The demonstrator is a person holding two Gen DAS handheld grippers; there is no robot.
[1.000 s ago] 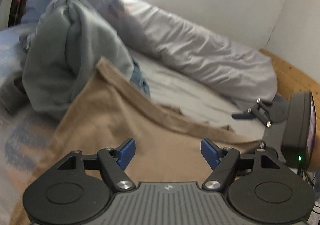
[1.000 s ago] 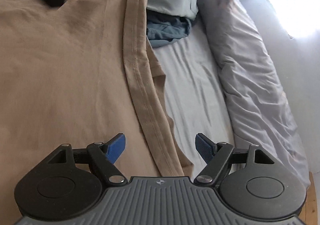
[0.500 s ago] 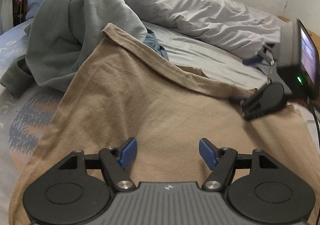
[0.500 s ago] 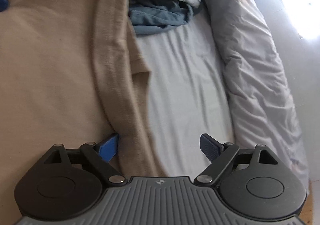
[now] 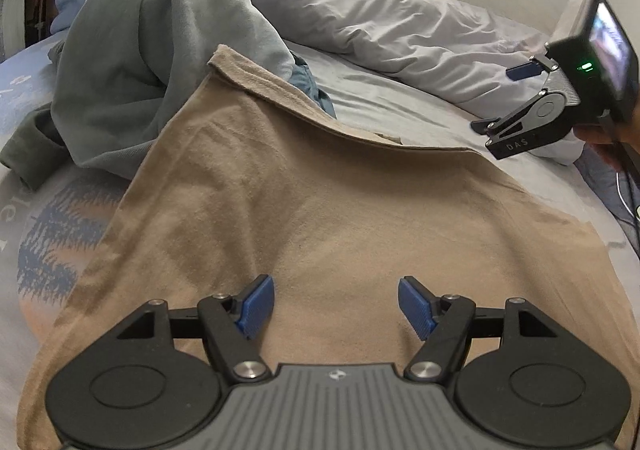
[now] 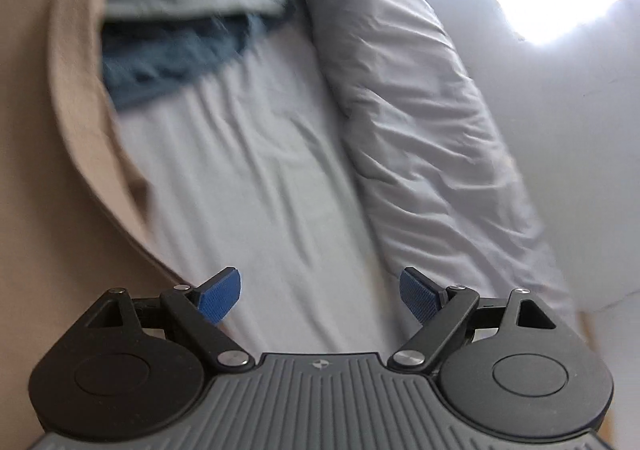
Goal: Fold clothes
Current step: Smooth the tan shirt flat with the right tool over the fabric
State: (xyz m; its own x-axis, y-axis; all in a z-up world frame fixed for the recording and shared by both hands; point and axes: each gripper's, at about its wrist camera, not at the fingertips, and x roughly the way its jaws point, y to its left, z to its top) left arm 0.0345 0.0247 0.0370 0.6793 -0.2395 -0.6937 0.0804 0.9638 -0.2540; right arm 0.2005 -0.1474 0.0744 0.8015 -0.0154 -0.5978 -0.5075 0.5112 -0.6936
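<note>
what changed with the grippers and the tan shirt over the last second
The right gripper drew back off the tan shirt toward the bare sheet, lifting away with its jaws a little wider and empty. The shirt's far hem now lies flatter. The left gripper stayed open over the shirt; the grey sweatshirt did not move.

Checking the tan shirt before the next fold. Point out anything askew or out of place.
The far hem of the flat tan cotton shirt is turned over on itself, leaving a flipped strip along that edge. A crumpled grey-green sweatshirt is heaped against its far left corner. Nothing looks damaged.
</note>
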